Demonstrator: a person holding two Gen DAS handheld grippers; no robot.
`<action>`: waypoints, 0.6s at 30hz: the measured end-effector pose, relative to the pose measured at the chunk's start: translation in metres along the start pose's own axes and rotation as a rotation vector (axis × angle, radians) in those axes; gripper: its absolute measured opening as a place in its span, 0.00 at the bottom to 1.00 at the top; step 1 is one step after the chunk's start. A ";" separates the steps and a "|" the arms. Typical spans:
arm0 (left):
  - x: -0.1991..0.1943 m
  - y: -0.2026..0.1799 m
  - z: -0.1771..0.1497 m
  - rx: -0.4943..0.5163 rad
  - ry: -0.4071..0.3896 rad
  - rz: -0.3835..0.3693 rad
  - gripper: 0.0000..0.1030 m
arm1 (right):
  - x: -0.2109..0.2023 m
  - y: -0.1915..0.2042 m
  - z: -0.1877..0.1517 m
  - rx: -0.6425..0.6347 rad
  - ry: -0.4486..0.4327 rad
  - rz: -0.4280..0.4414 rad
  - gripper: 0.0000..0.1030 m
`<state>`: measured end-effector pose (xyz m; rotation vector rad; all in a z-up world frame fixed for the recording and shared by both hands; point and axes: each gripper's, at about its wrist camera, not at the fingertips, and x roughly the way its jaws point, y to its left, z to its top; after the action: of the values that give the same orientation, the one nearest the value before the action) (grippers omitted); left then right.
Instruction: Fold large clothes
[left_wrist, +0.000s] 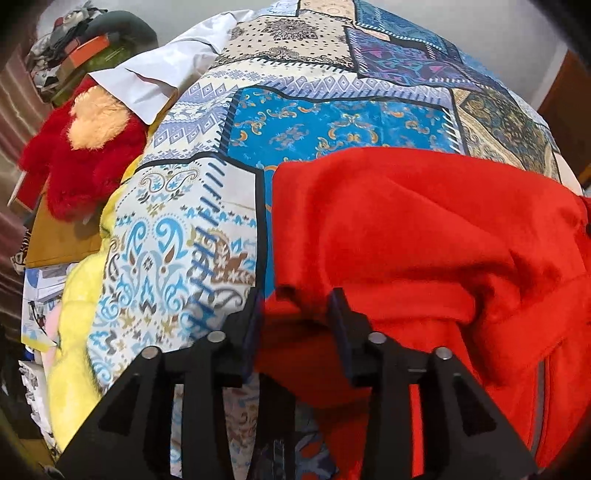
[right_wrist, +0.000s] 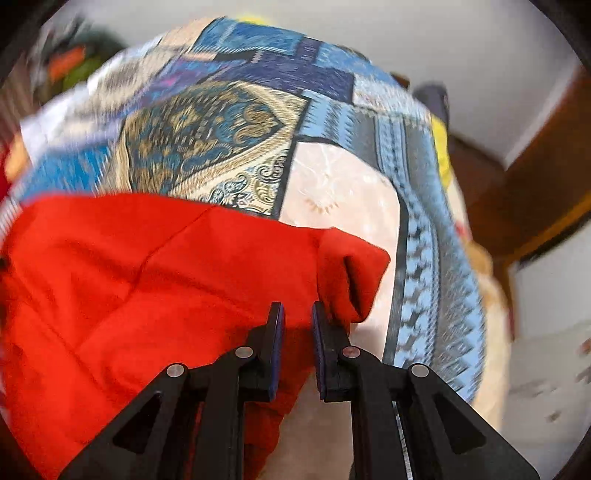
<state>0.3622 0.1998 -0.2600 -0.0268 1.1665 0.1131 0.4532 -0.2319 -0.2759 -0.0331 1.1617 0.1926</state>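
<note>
The step in hand looks like the laying-down of a fold: the red garment (left_wrist: 424, 236) lies on the bed, on the patchwork bedspread (left_wrist: 332, 122), bunched and doubled over itself, and both tools work along its near edge.

The left tool (left_wrist: 295, 306) stands with its jaws apart. The corner of the red cloth sits in the gap between them, but the pads do not press on it, so I judge this end to be let go. The right tool (right_wrist: 298, 321) has its jaws drawn nearly together over the opposite end of the garment; red cloth runs between them and appears pinched there, though the view is blurred and the pinch itself is hard to see.

Next, I judge, the right end must be set flat and let go as well; then a fresh hold is needed on an edge or corner for the following fold, with the wrinkles drawn out first.

The garment is a soft, fleecy, bright red piece, thick enough to hold rounded folds. A grey strip, perhaps a zip or trim, shows along its near right part in the left view. It lies loosely heaped, not yet a neat rectangle. A red plush toy (left_wrist: 85, 147) sits well apart at the bed's far left side.
</note>
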 end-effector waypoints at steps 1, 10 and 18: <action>-0.003 -0.001 -0.002 0.012 0.000 0.008 0.44 | -0.004 -0.006 -0.001 0.040 0.004 0.043 0.10; -0.044 0.007 0.028 -0.006 -0.117 0.059 0.80 | -0.060 -0.040 0.010 0.165 -0.115 0.079 0.10; 0.010 -0.004 0.073 -0.061 -0.052 0.005 0.84 | -0.021 -0.009 0.033 0.093 -0.078 0.047 0.10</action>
<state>0.4335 0.2019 -0.2402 -0.0747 1.1112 0.1529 0.4768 -0.2393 -0.2445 0.0831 1.0928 0.1795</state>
